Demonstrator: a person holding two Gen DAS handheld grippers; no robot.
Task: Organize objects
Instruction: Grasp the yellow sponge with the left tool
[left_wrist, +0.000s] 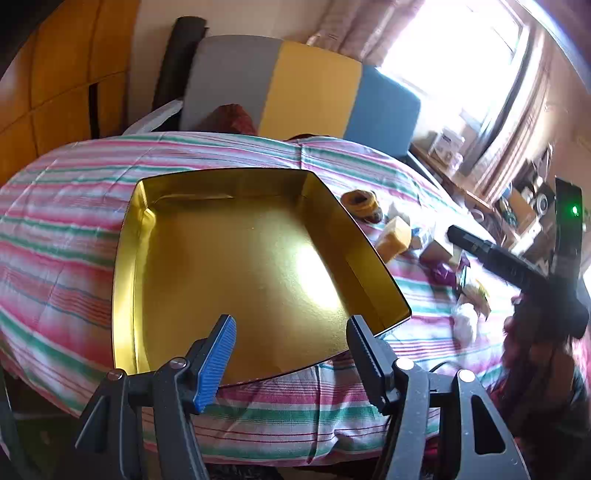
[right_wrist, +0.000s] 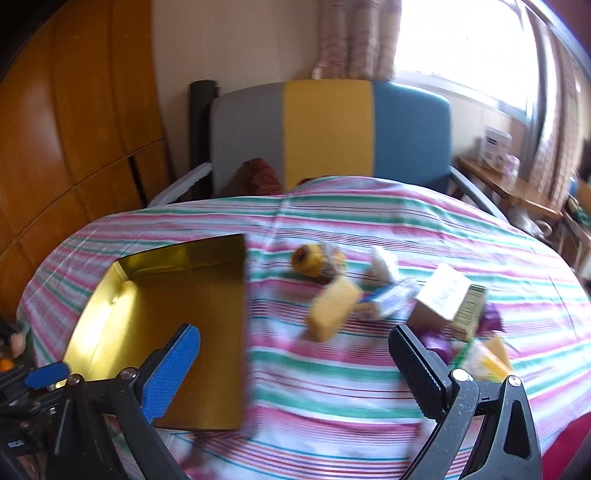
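- Here, your left gripper (left_wrist: 291, 332) hangs over the near edge of the gold tin box (left_wrist: 240, 266), its fingers spread apart and grasping nothing; the blue pad (left_wrist: 218, 354) sits on one finger, the black ribbed pad on the other.
- The tin lies open on the striped bedsheet (left_wrist: 66, 236), its shiny floor bare, and it takes up the left part of the bed.
- Your right gripper (right_wrist: 295, 358) is also released, fingers wide apart, hovering above the sheet between the tin and the scattered objects, holding nothing.
- In the right wrist view the picture is blurred, so fine detail on the small things is hard to read.
- To the right of the tin, well clear of its wall, lies a yellow roll (right_wrist: 306, 260) with a dark centre.
- Near it rests a yellow sponge-like block (right_wrist: 332, 310), tilted on the sheet.
- Just beside the block lies a white and blue packet (right_wrist: 388, 299), and beyond that a white block (right_wrist: 384, 264).
- A cardboard carton (right_wrist: 443, 295) with printed text sits further right, with purple items (right_wrist: 437, 343) at its base, close to your right gripper's black finger.
- At the head of the bed stands a headboard (right_wrist: 328, 133) in grey, yellow and blue panels.
- A wooden wardrobe (right_wrist: 74, 129) fills the left side of the room.
- Your other gripper shows at the right edge of the left wrist view, a green light (left_wrist: 574, 210) lit on it.
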